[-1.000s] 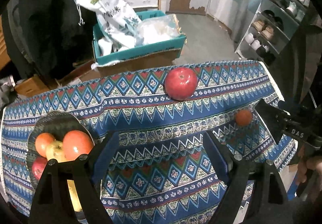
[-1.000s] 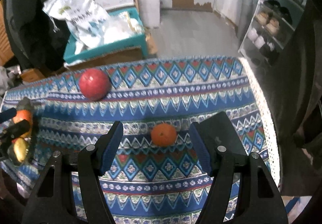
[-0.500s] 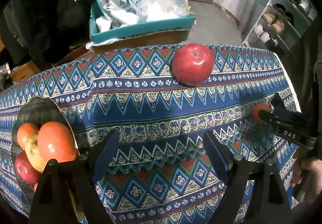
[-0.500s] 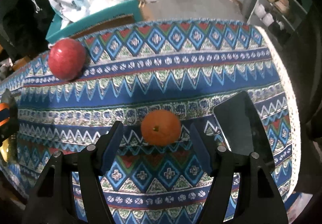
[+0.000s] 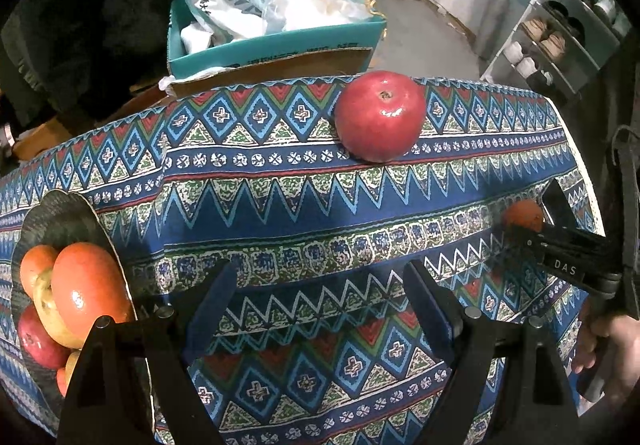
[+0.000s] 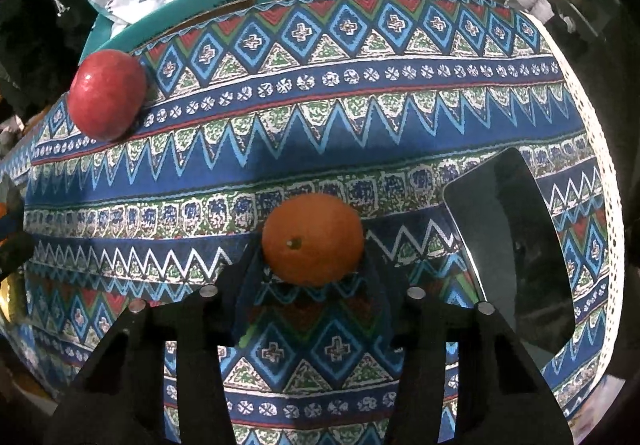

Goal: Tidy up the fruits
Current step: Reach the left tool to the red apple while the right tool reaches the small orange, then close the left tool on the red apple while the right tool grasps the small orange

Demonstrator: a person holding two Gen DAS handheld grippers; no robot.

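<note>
1. While the patterned blue cloth-covered worktop [image 6: 400, 117] looms larger than a second ago, the right gripper [image 6: 314, 245] has just been closing and now pinches the small round orange fruit [image 6: 313, 239] at lower centre.
2. The left gripper [image 5: 320, 287] hangs spread over bare cloth, nothing between its fingers.
3. The big glossy red apple [image 5: 380, 116] sits upper centre, now nearer.
4. The dark scalloped plate [image 5: 60, 213] of fruit stays lower left.
5. A black phone [image 6: 516, 245] lies right of the orange fruit.
</note>
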